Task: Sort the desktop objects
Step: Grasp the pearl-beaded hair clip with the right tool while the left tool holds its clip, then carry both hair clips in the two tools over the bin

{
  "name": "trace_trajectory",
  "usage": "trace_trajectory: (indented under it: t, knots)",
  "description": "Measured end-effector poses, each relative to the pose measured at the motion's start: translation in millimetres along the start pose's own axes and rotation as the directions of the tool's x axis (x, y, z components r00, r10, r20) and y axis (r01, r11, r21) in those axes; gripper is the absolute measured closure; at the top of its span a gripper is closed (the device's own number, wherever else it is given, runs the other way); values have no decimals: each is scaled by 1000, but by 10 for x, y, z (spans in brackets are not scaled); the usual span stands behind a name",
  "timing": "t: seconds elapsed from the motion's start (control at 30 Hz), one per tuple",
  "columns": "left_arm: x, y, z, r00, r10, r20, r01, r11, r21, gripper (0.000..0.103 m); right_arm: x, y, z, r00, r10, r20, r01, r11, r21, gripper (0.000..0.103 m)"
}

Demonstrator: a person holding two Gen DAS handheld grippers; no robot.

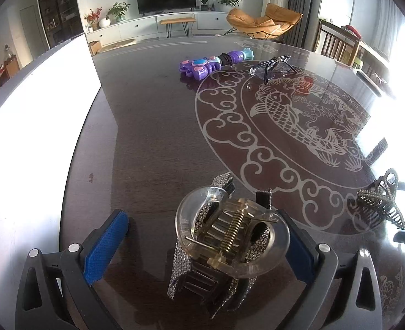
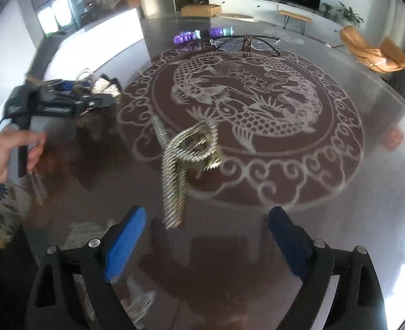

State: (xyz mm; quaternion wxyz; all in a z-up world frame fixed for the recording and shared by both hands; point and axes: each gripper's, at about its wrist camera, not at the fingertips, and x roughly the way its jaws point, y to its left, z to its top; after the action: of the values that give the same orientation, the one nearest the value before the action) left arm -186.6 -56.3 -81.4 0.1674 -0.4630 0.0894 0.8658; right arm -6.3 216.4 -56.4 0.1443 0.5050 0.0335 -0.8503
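Observation:
A clear plastic hair claw (image 1: pixel 231 233) lies on top of a rhinestone hair claw (image 1: pixel 202 272) on the glass table, between the spread blue pads of my left gripper (image 1: pixel 202 247), which is open. Its right pad is close against the clear claw. My right gripper (image 2: pixel 205 239) is open and empty above the table. A silver-toothed hair claw (image 2: pixel 187 159) lies just ahead of it, blurred; it also shows in the left wrist view (image 1: pixel 381 203). The left gripper (image 2: pixel 65 101) shows at the left of the right wrist view.
A purple toy (image 1: pixel 210 64) and a pair of glasses (image 1: pixel 271 66) lie at the far side of the round table with its fish pattern (image 1: pixel 285 115). A white board (image 1: pixel 37 126) stands along the left edge.

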Motion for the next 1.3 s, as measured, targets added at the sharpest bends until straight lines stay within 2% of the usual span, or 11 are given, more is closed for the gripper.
trace_trajectory:
  t: [0.1,0.3,0.43,0.63,0.67,0.73,0.8,0.87,0.9,1.0,1.3]
  knots:
    - [0,6,0,1000,0,0,0,1000,1,0,100,59,156,999,28,32,-28,1000,-15,10]
    - [-2,18,-6,1000,-9,-1,9,1000,1,0,192,237,166,991,-71,109,76,996,-39,9]
    - [-7,24,-22,1000,-20,-12,20,999,32,0,226,196,157,991,-92,100,94,995,-14,0]
    - [37,-37,124,993,-32,-112,37,998,46,0,197,197,124,991,-94,100,96,995,-16,0]
    - [4,-78,101,996,-37,-87,43,997,66,5,202,189,123,991,-93,100,95,995,-16,0]
    - [-106,-145,18,998,-66,-18,68,991,112,46,193,167,130,991,-92,96,94,995,-17,0]
    - [-184,-202,-48,996,-86,-9,86,988,131,50,222,182,171,992,-97,83,98,995,-11,1]
    - [-255,-225,-123,994,-108,-8,108,986,125,51,166,209,186,991,-75,115,77,997,-15,23]
    - [-293,-225,-159,993,-118,-4,118,987,113,51,158,232,206,990,-79,121,82,996,-23,48]
    - [-465,-233,-273,987,-158,23,156,985,67,51,94,225,226,989,-93,115,93,996,1,58]
    - [-1201,-149,-423,950,-268,163,270,963,8,51,-327,450,290,983,-153,104,156,987,-24,58]
